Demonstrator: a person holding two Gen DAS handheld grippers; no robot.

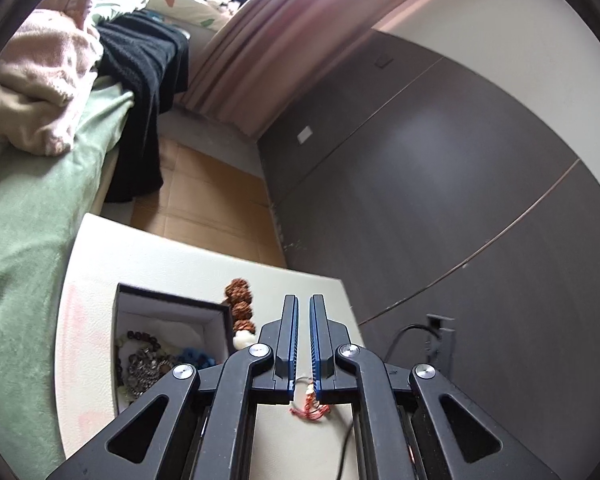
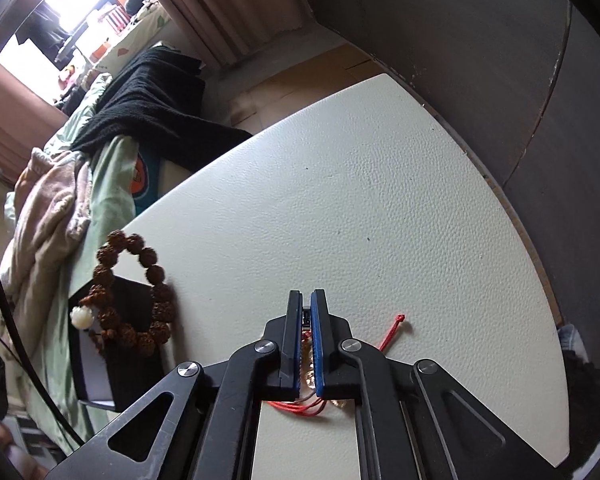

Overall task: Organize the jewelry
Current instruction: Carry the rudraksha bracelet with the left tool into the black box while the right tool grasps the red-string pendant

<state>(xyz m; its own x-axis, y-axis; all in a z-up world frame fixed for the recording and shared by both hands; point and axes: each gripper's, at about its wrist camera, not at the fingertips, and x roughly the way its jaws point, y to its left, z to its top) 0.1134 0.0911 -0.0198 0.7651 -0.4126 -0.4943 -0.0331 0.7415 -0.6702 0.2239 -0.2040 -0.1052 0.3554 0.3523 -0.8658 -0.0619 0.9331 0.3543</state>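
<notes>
- I read the step in hand as lifting the thin red-cord bracelet with pale pinkish beads (image 2: 312, 400) off the cream, leather-grained tabletop (image 2: 380, 184) and carrying it to the open black jewelry box with a pale lining (image 1: 168, 320).
- My right hand-held gripper (image 2: 306, 300) has its blue-padded fingers nearly together. Beads and red cord show in the gap low between them, so it looks clamped on the bracelet, though I cannot confirm how firm the hold is.
- One knotted red tail (image 2: 394, 330) trails out on the tabletop just to the right of those fingers.
- My left hand-held gripper (image 1: 304, 304) shows a narrow slit between its pads. A red tassel-like knot (image 1: 310, 408) lies at the base of its fingers; I cannot tell whether it is pinched or merely lying beneath.
- To do this well, I would raise the cord straight and slowly, so the loose tail does not snag.
- The chunky brown seed-bead bracelet with one white bead (image 2: 134, 296) leans against the box edge, close to my path; I would steer clear.
- The box already holds dark and blue beads (image 1: 196, 356), so I would lower gently into the free part.
</notes>
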